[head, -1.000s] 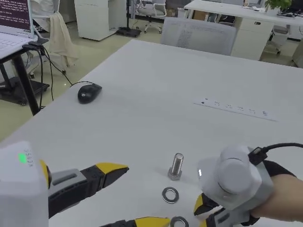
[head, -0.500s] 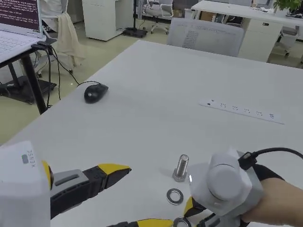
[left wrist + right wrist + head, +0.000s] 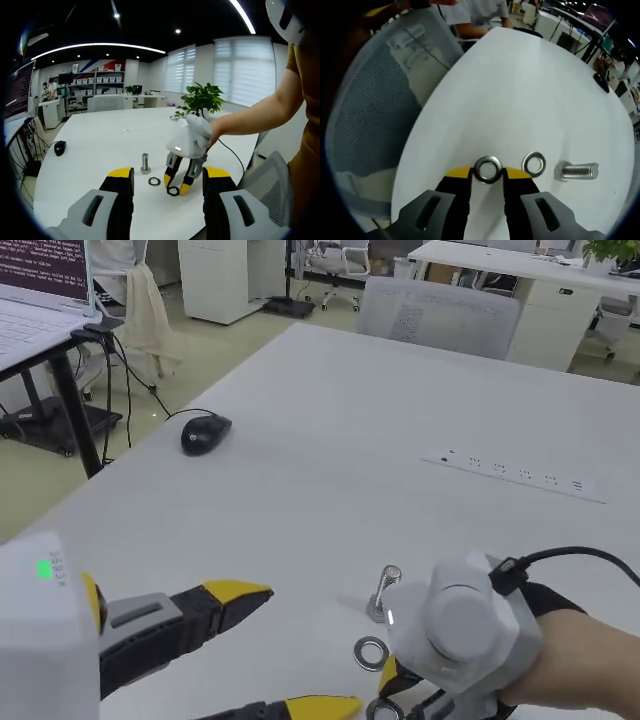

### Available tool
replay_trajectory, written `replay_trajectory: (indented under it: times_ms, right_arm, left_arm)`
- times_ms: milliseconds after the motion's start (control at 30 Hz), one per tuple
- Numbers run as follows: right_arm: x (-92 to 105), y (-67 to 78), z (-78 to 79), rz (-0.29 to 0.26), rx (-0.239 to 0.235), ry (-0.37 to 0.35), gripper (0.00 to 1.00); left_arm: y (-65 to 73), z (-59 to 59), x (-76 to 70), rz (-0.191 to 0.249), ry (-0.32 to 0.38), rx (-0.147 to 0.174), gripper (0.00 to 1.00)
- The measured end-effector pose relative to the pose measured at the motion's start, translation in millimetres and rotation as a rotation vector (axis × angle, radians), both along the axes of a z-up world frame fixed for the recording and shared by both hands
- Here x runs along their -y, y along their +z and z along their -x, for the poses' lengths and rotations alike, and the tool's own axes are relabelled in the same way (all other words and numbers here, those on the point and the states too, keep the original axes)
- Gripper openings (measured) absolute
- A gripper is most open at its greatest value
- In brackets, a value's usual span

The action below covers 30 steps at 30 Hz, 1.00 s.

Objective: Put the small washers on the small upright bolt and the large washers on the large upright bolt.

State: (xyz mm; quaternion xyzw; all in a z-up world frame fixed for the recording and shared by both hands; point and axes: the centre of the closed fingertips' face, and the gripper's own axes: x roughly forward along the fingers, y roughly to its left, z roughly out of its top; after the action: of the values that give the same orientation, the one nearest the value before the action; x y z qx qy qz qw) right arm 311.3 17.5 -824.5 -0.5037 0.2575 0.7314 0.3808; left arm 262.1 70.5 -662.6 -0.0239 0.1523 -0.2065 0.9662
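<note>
Right gripper (image 3: 489, 172) pinches a washer (image 3: 488, 169) at its tips. A second washer (image 3: 534, 163) lies on the desk (image 3: 520, 100) at its 3 o'clock, with the bolt (image 3: 577, 171) beyond. Left gripper (image 3: 285, 650) gapes wide.

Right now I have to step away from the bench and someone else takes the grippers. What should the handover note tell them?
Left gripper: open, holding nothing, low over the table, short of the parts.
Right gripper: shut on a washer, close to the table top.
Second washer: flat on the table, between the held one and the upright bolt.
Done: nothing; the bolt is bare.
To do: put both washers on. I see one bolt and cannot tell the washer sizes, so check the match first.
</note>
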Motion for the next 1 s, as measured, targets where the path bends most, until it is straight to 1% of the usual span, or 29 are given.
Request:
replay_trajectory:
  times_ms: [100,533,600,767,833,900,967,1000]
  right_arm:
    - [0.2,0.0,0.6,0.005,0.005,0.006,0.25]
    - [-0.3,0.6,-1.8,0.003,0.001,-0.032,0.23]
    - [-0.2,0.8,-2.6,0.004,0.007,-0.034,0.22]
    - [0.4,4.1,-5.2,0.002,0.015,-0.035,0.22]
    - [0.5,7.3,-7.7,-0.002,0.025,-0.034,0.22]
    - [0.5,10.3,-9.3,-0.004,0.021,-0.039,0.22]
    - [0.4,12.1,-12.9,-0.01,0.035,-0.04,0.22]
    - [0.8,14.3,-14.4,-0.01,0.03,-0.045,0.22]
  left_arm:
    - [-0.1,0.0,0.0,0.001,0.0,0.0,0.54]
    - [-1.2,-1.5,0.0,-0.002,-0.005,-0.001,0.54]
    - [-1.8,-1.3,-0.3,-0.001,-0.005,-0.004,0.54]
    - [-1.9,-0.8,-1.0,-0.002,-0.006,-0.004,0.54]
    - [-1.7,-1.0,-1.1,-0.002,-0.007,-0.002,0.54]
    - [-1.8,-1.2,-1.4,-0.003,-0.007,-0.003,0.54]
    - [-1.2,-1.5,-0.8,-0.002,-0.01,0.0,0.54]
    - [-1.1,-1.5,-0.4,-0.002,-0.011,-0.001,0.54]
